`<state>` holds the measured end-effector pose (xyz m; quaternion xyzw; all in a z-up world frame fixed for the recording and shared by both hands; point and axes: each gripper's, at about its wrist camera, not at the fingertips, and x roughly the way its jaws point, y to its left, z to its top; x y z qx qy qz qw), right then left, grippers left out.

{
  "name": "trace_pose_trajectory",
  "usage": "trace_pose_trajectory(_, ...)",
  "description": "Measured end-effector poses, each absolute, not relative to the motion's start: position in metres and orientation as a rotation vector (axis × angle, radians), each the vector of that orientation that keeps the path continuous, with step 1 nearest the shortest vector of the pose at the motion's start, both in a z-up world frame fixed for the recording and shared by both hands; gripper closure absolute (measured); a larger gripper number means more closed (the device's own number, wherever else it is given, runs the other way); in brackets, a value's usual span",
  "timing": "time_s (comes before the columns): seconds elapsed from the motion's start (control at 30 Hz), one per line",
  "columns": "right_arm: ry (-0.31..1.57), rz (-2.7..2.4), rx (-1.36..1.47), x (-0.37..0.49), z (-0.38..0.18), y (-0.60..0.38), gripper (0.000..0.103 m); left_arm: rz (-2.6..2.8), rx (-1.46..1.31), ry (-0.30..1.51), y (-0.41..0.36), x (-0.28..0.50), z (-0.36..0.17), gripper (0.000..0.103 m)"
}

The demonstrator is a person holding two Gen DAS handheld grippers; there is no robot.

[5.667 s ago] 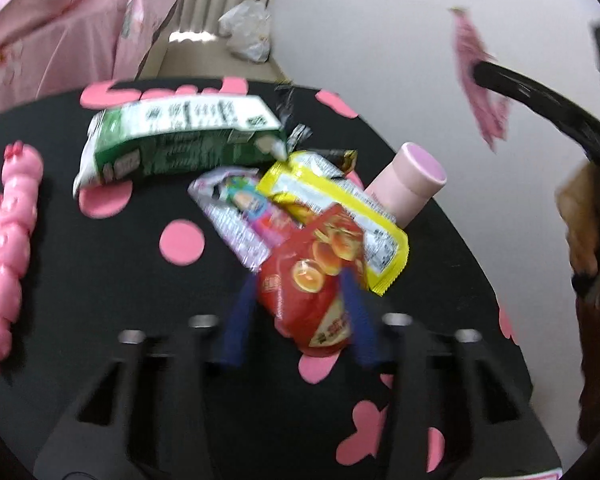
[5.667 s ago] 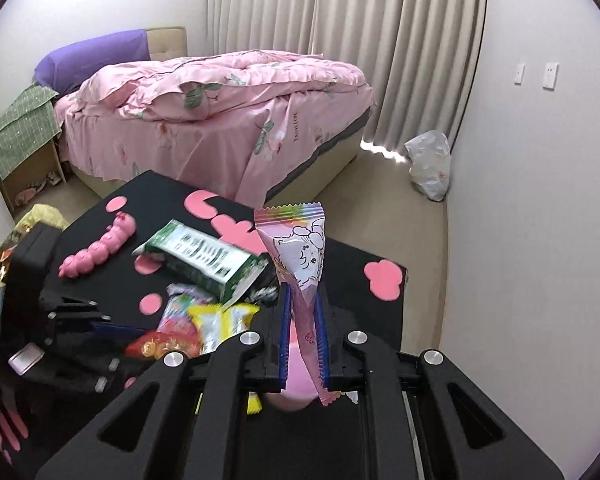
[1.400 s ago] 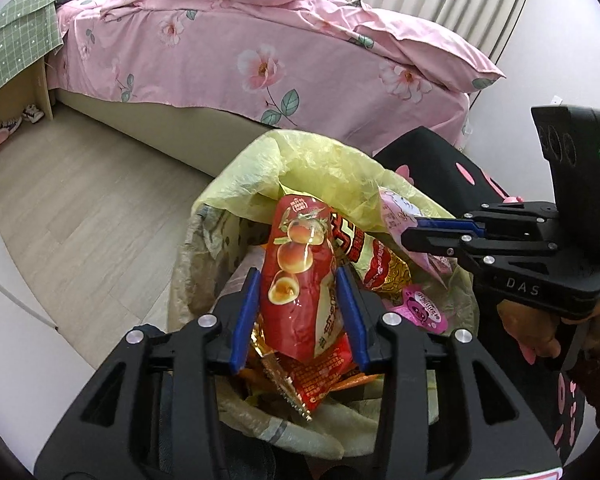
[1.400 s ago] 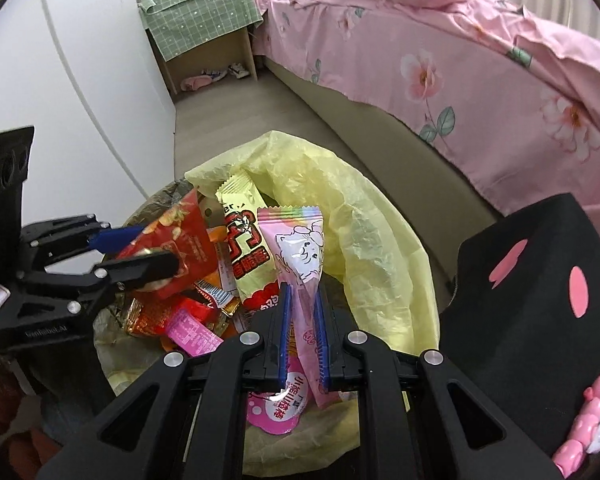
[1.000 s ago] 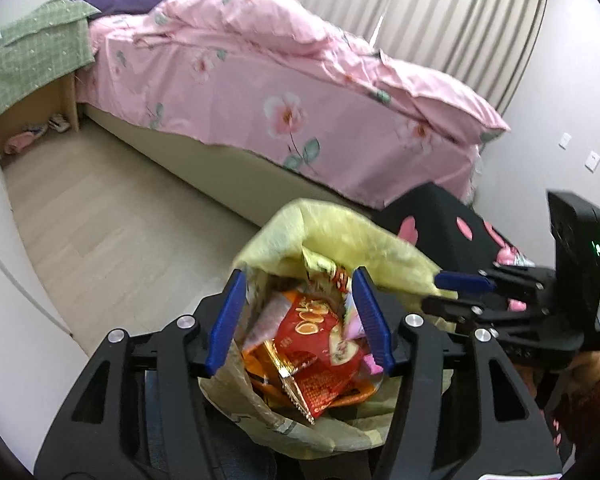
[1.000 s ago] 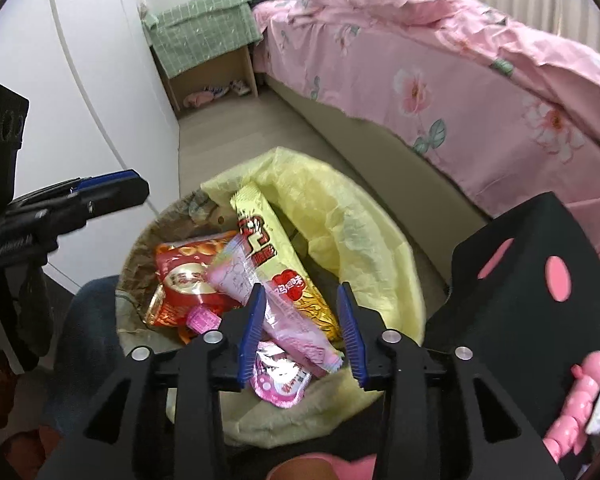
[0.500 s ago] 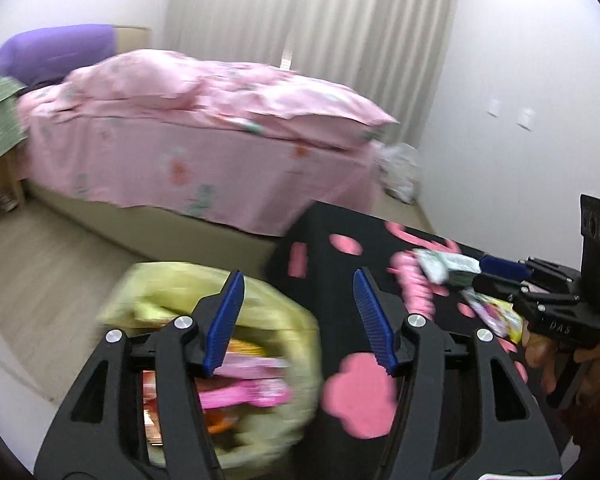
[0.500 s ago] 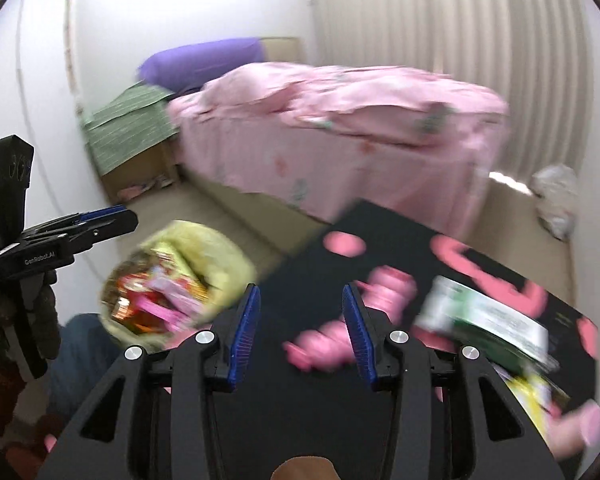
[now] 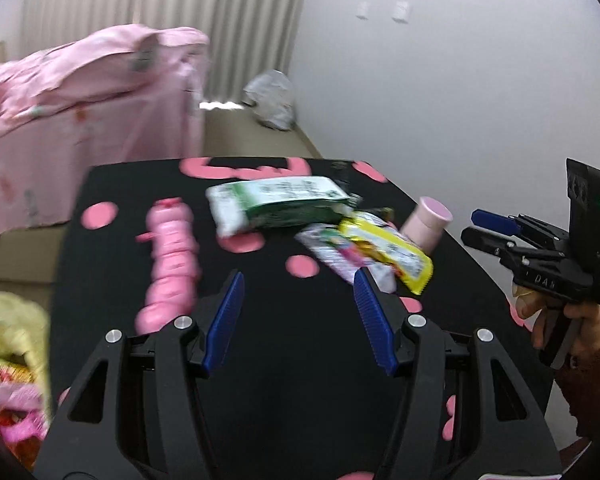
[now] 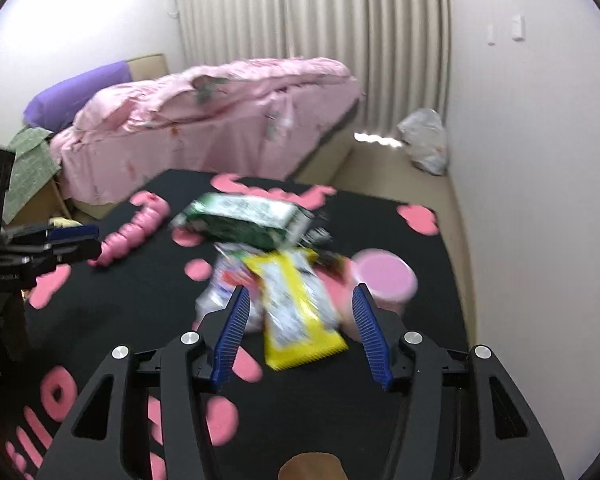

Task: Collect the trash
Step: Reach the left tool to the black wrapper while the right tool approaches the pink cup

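On the black table with pink spots (image 9: 300, 380) lie a green and white packet (image 9: 276, 202), a yellow wrapper (image 9: 388, 252) and a pale purple wrapper (image 9: 332, 254). In the right wrist view the same green packet (image 10: 244, 220) and yellow wrapper (image 10: 296, 308) lie just ahead. My left gripper (image 9: 300, 280) is open and empty above the table's near side. My right gripper (image 10: 298, 296) is open and empty, with its jaws around the near end of the yellow wrapper. It also shows at the right of the left wrist view (image 9: 484, 228). The yellow-lined trash bag (image 9: 12, 360) with wrappers is at lower left.
A pink bumpy toy (image 9: 172, 264) lies on the table's left part. A pink cylinder cup (image 9: 428, 220) stands behind the wrappers. A bed with a pink cover (image 10: 220, 120) is beyond the table. A white plastic bag (image 10: 424, 144) sits on the floor by the curtain.
Both grippers let their wrappers drop into the trash bag, opened, and swung back from the bag to the table. Both views now face the remaining wrappers.
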<state>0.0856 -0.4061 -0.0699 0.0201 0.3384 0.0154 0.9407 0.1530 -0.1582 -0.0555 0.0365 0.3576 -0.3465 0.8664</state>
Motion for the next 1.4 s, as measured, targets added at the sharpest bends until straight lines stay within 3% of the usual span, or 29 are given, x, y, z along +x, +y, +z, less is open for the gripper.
trace_pose_trajectory(0.37,0.658,-0.102,0.178,0.044,-0.104,-0.457,0.052,-0.914,0.272,0.672,-0.299,0.189,-0.066,0.049)
trace_pose_trajectory(0.77,0.634,-0.111,0.280,0.035,-0.111,-0.477,0.052,-0.825,0.500,0.851,-0.377,0.271,-0.124,0.049)
trace_pose_trajectory(0.83,0.637,-0.109,0.281,0.037,-0.111,-0.478,0.052,-0.821,0.536,0.832,-0.379,0.268,-0.128,0.054)
trace_pose_trajectory(0.87,0.639,-0.109,0.277,0.037,-0.111,-0.477,0.052,-0.831,0.535,0.845,-0.379,0.266,-0.129,0.071)
trace_pose_trajectory(0.9,0.640,-0.109,0.275,0.037,-0.111,-0.477,0.052,-0.828,0.540,0.852,-0.378,0.264,-0.130,0.078)
trace_pose_trajectory(1.17,0.658,-0.123,0.240,0.041,-0.111,-0.473,0.052,-0.804,0.446,0.837,-0.337,0.244,-0.104,0.085)
trace_pose_trajectory(1.23,0.663,-0.116,0.224,0.041,-0.110,-0.468,0.052,-0.794,0.396,0.844,-0.319,0.235,-0.093,0.091)
trace_pose_trajectory(1.4,0.681,-0.052,0.206,0.046,-0.109,-0.449,0.052,-0.766,0.304,0.855,-0.255,0.200,-0.077,0.091)
